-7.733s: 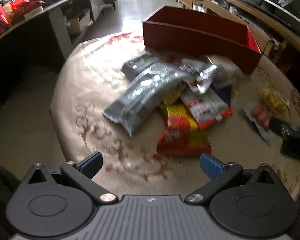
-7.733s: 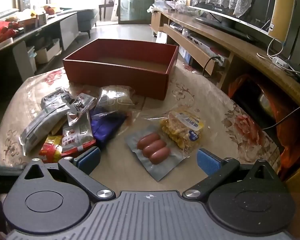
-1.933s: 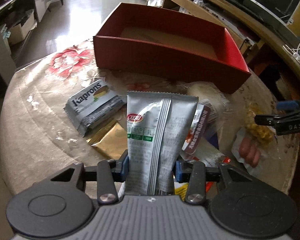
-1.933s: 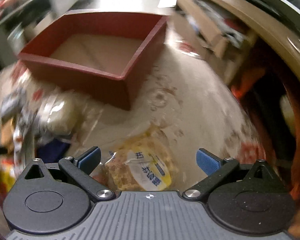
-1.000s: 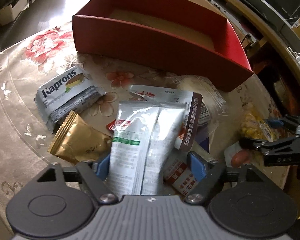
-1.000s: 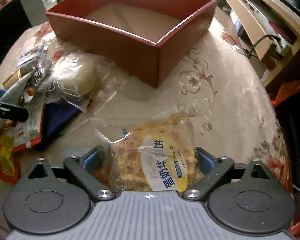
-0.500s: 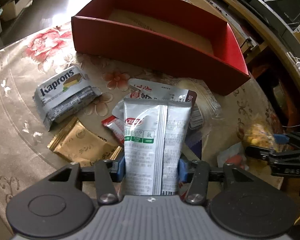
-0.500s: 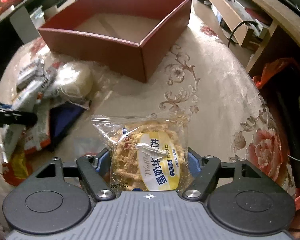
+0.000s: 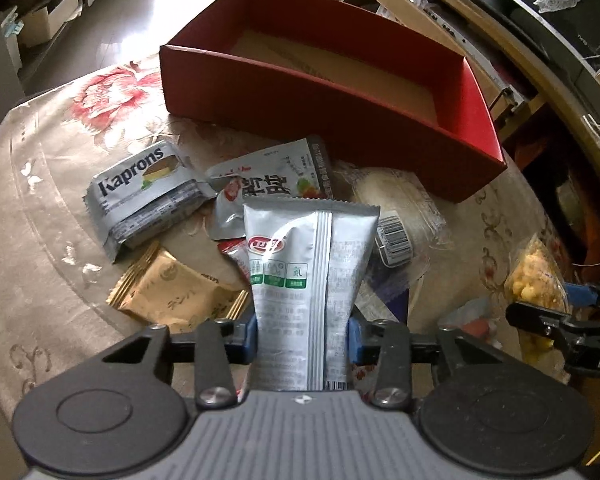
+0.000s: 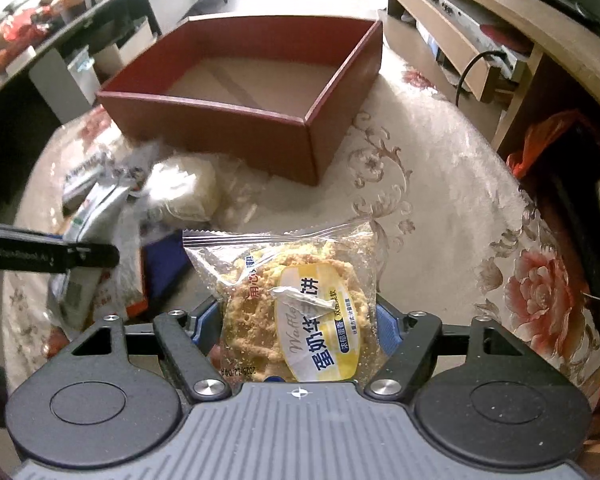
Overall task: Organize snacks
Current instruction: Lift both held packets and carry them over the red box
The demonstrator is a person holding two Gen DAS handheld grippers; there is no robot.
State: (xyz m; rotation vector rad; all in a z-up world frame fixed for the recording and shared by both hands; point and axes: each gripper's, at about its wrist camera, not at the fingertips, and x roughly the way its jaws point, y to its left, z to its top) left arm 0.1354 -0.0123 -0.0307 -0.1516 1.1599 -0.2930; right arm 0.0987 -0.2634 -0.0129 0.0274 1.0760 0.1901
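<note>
My left gripper (image 9: 302,338) is shut on a tall silver snack pouch (image 9: 306,280) and holds it above the pile of snacks. My right gripper (image 10: 298,330) is shut on a clear-wrapped yellow waffle packet (image 10: 296,304), lifted off the table. The empty red box (image 9: 340,80) stands at the back of the table; it also shows in the right wrist view (image 10: 252,80), ahead and slightly left. The right gripper shows at the right edge of the left wrist view (image 9: 560,320). The left gripper's finger (image 10: 48,258) shows at the left of the right wrist view.
On the table lie a silver Kaprons pack (image 9: 144,192), a gold packet (image 9: 176,296), a grey-white sachet (image 9: 272,184) and a clear bag with a pale bun (image 10: 184,188). A low wooden TV bench (image 10: 480,28) stands right, behind the round table's edge.
Both grippers closed on their packets about a second ago and have lifted them a little, moving slightly closer to the red box.
</note>
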